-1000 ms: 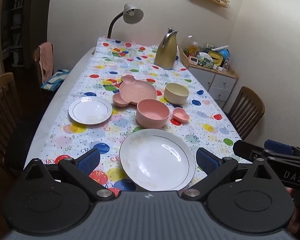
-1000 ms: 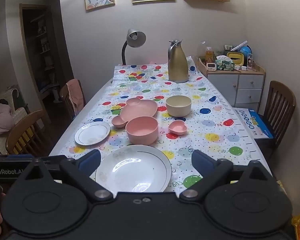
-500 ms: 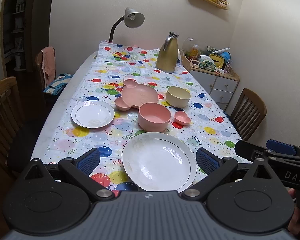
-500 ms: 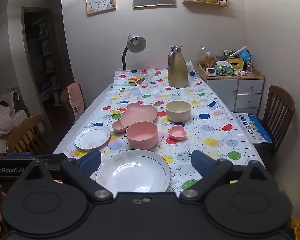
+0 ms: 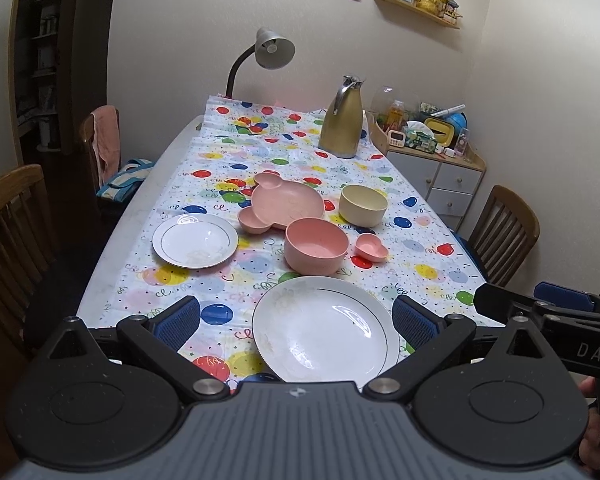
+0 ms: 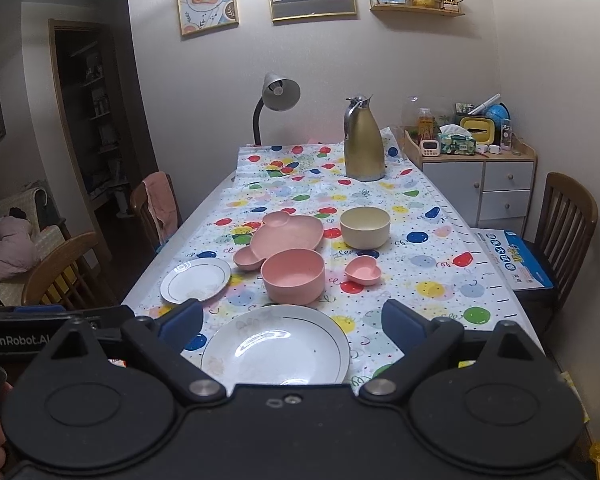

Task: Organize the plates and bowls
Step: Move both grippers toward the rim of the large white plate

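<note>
two white plates counted: a large white plate (image 5: 326, 330) low centre between the spread fingers of the left gripper (image 5: 296, 320), a small white plate (image 5: 195, 240) centre left; two bowls: a pink bowl (image 5: 316, 245) mid-frame, a cream bowl (image 5: 363, 205) right of centre; one pink mouse-shaped plate (image 5: 286, 203); one pink heart dish (image 5: 371, 247); all rest on the tablecloth (image 5: 420, 240); right gripper (image 6: 292, 326) fingers apart, holding nothing; only the right view shows a blue box (image 6: 514, 260) on the chair at right; only the left view shows the other gripper at lower right.
</note>
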